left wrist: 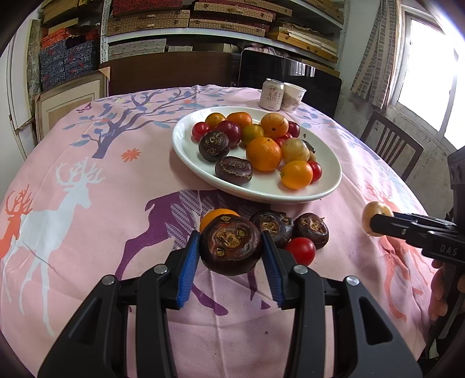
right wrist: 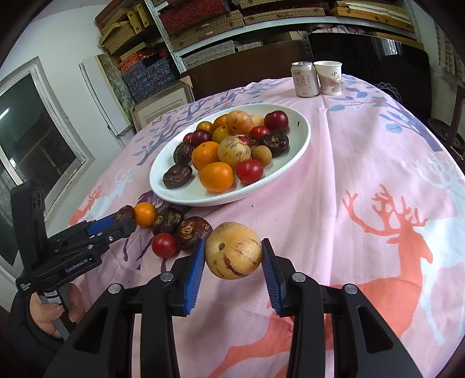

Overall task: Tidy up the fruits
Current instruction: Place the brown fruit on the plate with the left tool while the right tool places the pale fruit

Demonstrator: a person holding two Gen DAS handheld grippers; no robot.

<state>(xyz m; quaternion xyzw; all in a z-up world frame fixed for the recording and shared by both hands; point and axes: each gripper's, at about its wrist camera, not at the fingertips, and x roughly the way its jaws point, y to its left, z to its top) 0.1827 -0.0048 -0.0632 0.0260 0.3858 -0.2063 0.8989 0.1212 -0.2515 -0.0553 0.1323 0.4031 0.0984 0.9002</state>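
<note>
My left gripper (left wrist: 231, 248) is shut on a dark brown water chestnut (left wrist: 231, 245), held just above the cloth in front of the plate. My right gripper (right wrist: 233, 251) is shut on a pale yellow melon with purple streaks (right wrist: 234, 250), lifted off the table. A white oval plate (left wrist: 325, 186) holds several oranges, red tomatoes, chestnuts and yellow fruits. Loose on the cloth near the plate lie an orange (left wrist: 213, 218), two water chestnuts (left wrist: 273, 225) (left wrist: 312, 228) and a red tomato (left wrist: 302, 250). The right gripper with its melon (left wrist: 375, 213) shows at the right edge of the left wrist view.
A pink tablecloth (left wrist: 87, 232) with deer and tree prints covers the round table. A drink can (left wrist: 271, 94) and a paper cup (left wrist: 293, 96) stand at the far edge. A wooden chair (left wrist: 392, 145) stands at the right; shelves of boxes (left wrist: 189, 20) fill the back wall.
</note>
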